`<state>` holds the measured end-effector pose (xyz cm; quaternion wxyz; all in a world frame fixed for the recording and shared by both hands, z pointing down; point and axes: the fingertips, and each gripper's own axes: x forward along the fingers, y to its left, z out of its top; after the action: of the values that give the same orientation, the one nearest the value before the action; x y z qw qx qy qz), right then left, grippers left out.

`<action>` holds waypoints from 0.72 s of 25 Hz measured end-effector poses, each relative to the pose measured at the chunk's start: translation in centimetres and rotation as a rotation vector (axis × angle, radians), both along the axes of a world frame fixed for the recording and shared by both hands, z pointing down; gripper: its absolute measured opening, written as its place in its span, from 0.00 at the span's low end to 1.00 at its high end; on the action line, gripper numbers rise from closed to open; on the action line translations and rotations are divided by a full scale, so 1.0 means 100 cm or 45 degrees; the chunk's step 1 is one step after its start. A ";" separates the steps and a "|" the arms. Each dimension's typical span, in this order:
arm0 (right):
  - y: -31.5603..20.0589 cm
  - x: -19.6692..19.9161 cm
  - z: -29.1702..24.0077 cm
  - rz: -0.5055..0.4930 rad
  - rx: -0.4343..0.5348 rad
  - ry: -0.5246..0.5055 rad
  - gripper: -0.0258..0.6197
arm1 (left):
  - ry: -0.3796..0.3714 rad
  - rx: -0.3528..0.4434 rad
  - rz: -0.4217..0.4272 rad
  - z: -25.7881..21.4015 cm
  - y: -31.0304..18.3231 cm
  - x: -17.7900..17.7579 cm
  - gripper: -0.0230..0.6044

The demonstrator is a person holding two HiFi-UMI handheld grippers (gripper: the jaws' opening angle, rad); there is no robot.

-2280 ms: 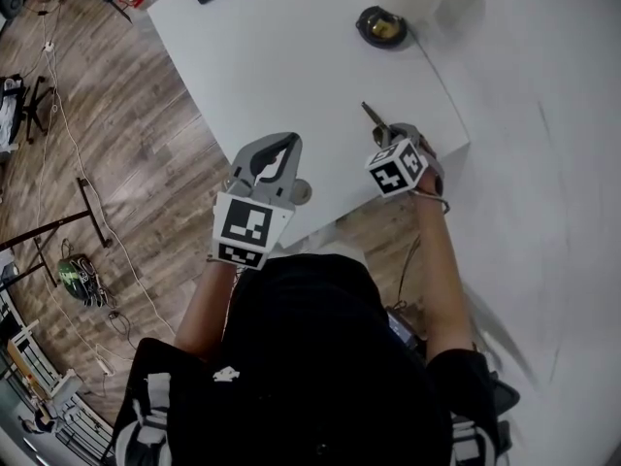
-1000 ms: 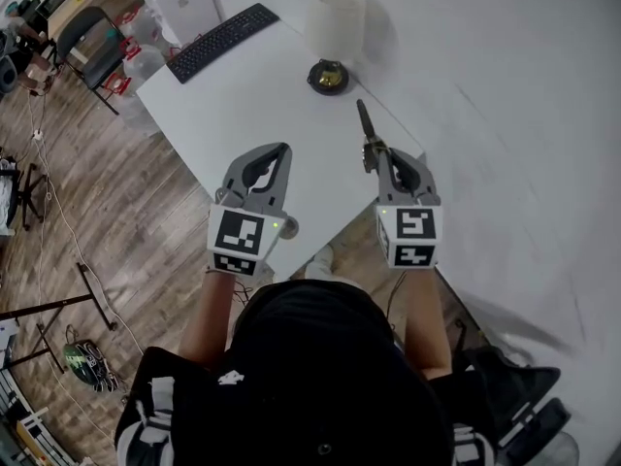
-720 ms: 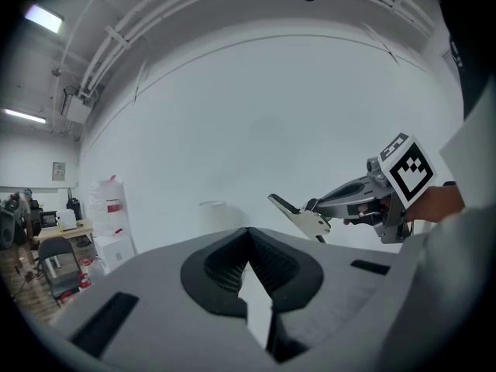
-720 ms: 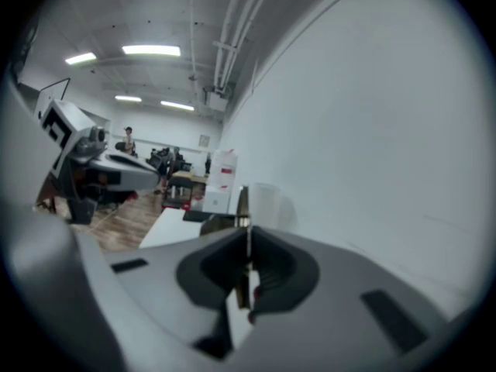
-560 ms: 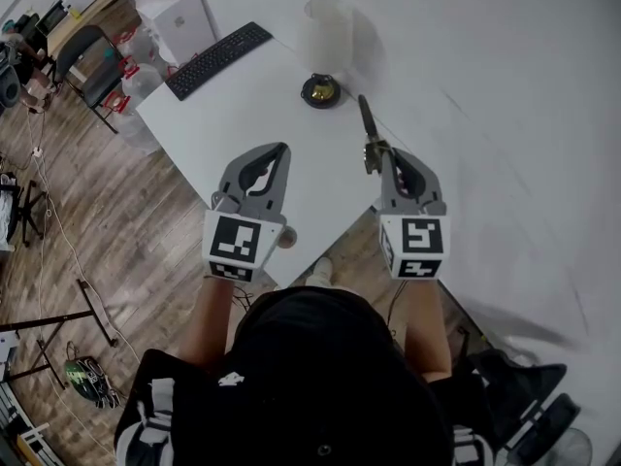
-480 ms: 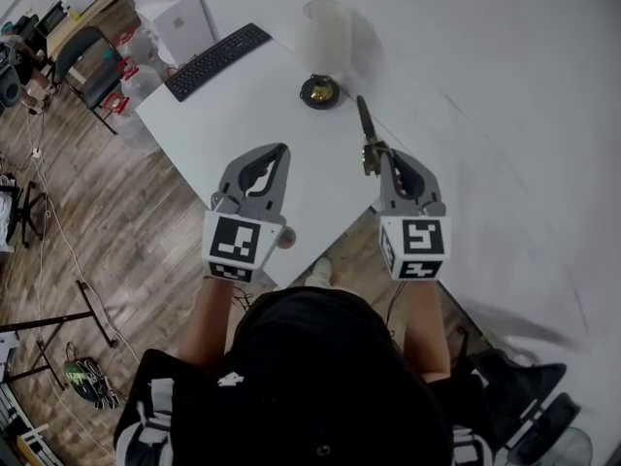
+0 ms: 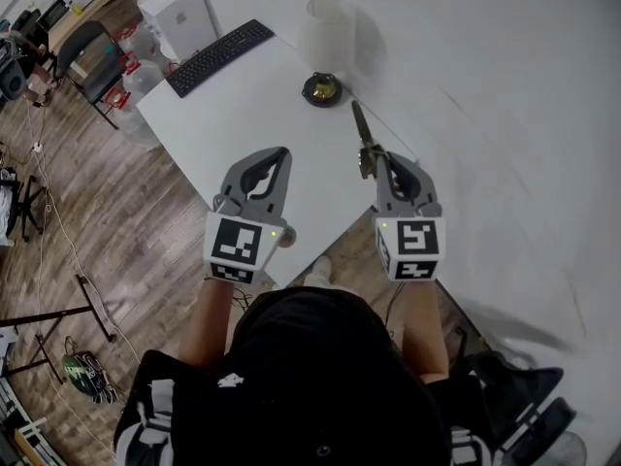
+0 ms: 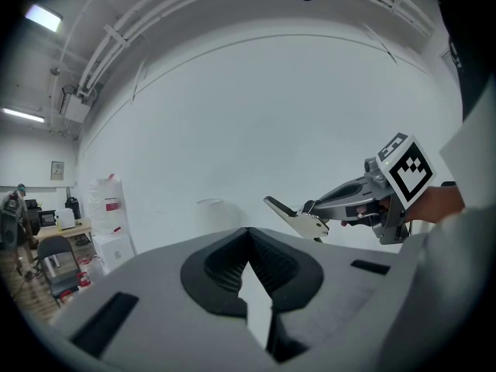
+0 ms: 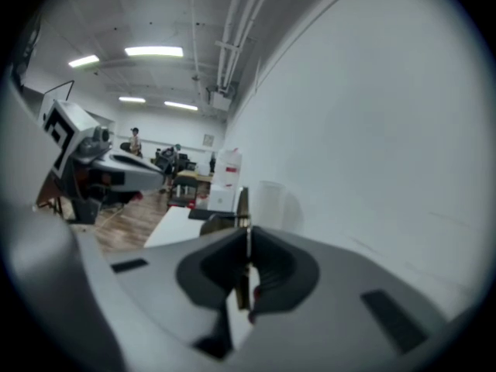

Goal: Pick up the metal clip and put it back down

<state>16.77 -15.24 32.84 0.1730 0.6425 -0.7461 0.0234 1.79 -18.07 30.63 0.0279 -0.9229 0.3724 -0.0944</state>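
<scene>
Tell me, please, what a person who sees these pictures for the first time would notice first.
The eye goes first to the right tongs, shut on a metal clip that sticks out ahead of them over the right edge of the white table. Beside them the left tongs are shut and hold nothing. Beyond the clip a lamp stands at the table's far edge, with a black keyboard to its left.

We've got the keyboard [image 7: 218, 56] far left on the tabletop [image 7: 243, 115], lamp [image 7: 325, 61] to its right, metal clip [image 7: 361, 136] in our right claw [image 7: 375, 160], nearer us.
</scene>
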 end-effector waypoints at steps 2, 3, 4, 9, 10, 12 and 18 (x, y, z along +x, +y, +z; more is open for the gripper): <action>-0.002 -0.002 0.011 -0.016 -0.035 -0.006 0.10 | -0.006 -0.017 -0.008 0.007 -0.002 -0.001 0.08; -0.004 -0.003 0.017 -0.026 -0.058 -0.009 0.10 | -0.009 -0.026 -0.013 0.011 -0.003 -0.001 0.08; -0.006 -0.004 0.023 -0.037 -0.082 -0.007 0.10 | -0.012 -0.035 -0.018 0.014 -0.004 -0.001 0.08; -0.015 -0.010 0.059 -0.090 -0.214 0.005 0.10 | -0.030 -0.085 -0.041 0.031 -0.012 -0.001 0.08; -0.015 -0.012 0.067 -0.102 -0.239 0.007 0.10 | -0.033 -0.097 -0.048 0.035 -0.013 -0.002 0.08; -0.016 -0.014 0.081 -0.124 -0.283 0.016 0.10 | -0.040 -0.118 -0.060 0.042 -0.015 -0.002 0.08; -0.016 -0.023 0.125 -0.205 -0.433 0.042 0.10 | -0.064 -0.176 -0.100 0.061 -0.019 -0.004 0.08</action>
<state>14.50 -16.85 45.38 0.2926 0.5425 -0.7775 0.1247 1.36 -19.95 36.78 -0.0301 -0.9046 0.4001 -0.1440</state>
